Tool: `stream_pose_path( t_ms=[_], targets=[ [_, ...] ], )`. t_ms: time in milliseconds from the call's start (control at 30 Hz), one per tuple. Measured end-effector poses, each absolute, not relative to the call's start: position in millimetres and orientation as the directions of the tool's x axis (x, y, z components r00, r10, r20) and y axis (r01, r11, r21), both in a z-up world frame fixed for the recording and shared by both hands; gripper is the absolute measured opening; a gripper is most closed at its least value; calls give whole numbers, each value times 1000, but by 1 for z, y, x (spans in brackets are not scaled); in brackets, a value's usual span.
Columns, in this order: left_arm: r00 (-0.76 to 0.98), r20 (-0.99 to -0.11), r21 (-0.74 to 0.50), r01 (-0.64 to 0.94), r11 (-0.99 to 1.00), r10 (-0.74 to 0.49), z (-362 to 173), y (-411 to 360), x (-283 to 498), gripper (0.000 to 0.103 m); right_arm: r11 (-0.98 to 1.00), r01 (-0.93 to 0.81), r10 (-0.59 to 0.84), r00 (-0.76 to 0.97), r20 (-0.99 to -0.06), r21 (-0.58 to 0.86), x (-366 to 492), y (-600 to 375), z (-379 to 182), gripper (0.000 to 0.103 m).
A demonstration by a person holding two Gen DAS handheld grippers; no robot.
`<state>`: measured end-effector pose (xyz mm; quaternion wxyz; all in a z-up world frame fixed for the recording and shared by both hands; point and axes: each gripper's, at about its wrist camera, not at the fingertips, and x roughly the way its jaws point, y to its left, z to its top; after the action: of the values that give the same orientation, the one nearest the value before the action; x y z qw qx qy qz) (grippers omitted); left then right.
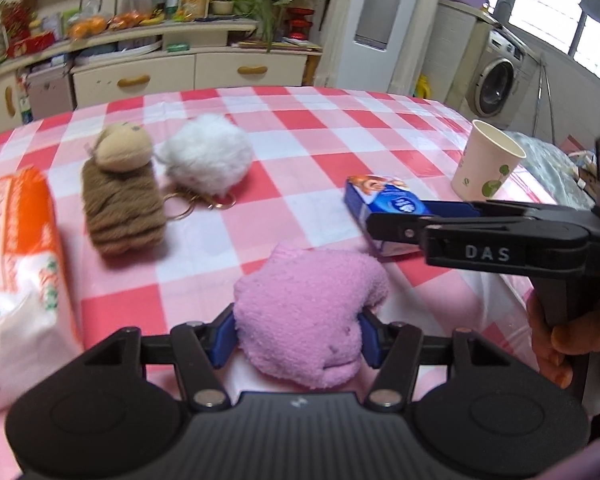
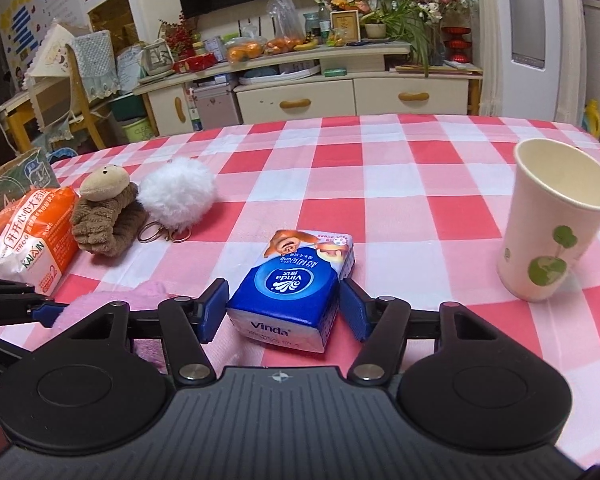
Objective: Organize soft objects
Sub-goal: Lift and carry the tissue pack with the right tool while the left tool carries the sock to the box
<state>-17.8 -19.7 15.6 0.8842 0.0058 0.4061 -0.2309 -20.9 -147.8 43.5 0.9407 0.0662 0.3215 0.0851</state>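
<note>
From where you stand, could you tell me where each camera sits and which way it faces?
Left wrist: on the left tool, facing down across the table; its pads squeeze the pink plush; a hand shows.
Right wrist: on the right tool, facing the tissue pack between its pads.
Shared: pack, plush, cup, brown toy.

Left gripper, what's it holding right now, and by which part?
The left gripper is closed on the pink plush toy, pads pressing its two sides at the near end.
</note>
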Motion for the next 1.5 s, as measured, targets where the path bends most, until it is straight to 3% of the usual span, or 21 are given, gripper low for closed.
stream_pose_path(
  t_ms=[567,800,900,1000,1500],
  targets=[
    [615,-650,-243,387,889,-445,49,21,-48,59,981,-143,192,754,-629,128,-65,-115,37,76],
    [637,-625,-254,380,889,-451,59,36,-57,59,992,-116,119,767,-630,47,-68,-92,34,87],
    [648,-612,-260,377,889,-454,64,43,-60,59,996,-86,68,774,-629,2,-66,-82,30,85],
    [656,-602,-266,372,889,-455,68,49,-62,59,998,-65,40,779,-625,-17,-65,-77,27,72],
    [725,-518,-314,333,889,-454,96,92,-75,59,999,-33,28,814,-581,1,-78,-60,52,67]
  ],
)
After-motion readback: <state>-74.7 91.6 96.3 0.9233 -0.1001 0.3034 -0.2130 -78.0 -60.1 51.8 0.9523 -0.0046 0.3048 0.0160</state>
